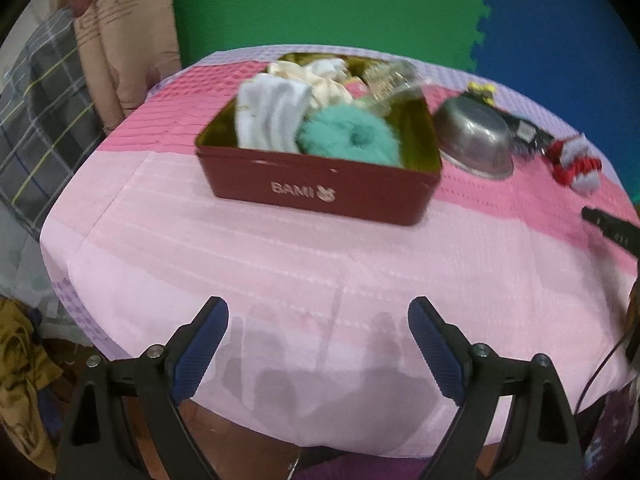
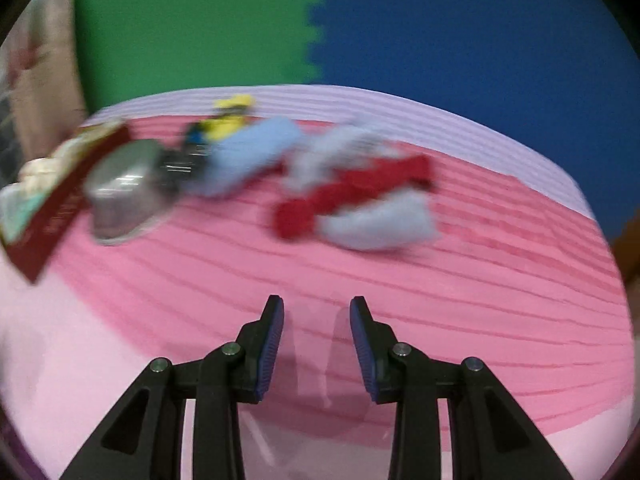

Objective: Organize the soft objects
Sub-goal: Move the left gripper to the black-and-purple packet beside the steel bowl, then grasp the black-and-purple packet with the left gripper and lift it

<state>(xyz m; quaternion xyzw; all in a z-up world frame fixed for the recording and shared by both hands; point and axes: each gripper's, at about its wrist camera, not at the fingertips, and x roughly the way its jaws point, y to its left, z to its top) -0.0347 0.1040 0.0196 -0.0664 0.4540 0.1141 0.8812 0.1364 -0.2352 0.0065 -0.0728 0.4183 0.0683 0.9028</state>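
Pretty blurry shot: the right gripper (image 2: pixel 316 312) sits bottom centre with its blue-padded jaws partly apart, nothing between them, over a pink striped tablecloth (image 2: pixel 400 280). Mid-frame there's a red-and-white soft cloth bundle (image 2: pixel 352 192), and left of it a light blue soft piece (image 2: pixel 248 156) and an upturned shiny metal bowl (image 2: pixel 124 192). A dark red tin box (image 2: pixel 56 216) sits at the left edge.

Socks (image 1: pixel 276 114) and pom-pom (image 1: pixel 348 138) in tin (image 1: pixel 320 188), bowl (image 1: pixel 474 140) just right of it, all on tablecloth (image 1: pixel 280 272)
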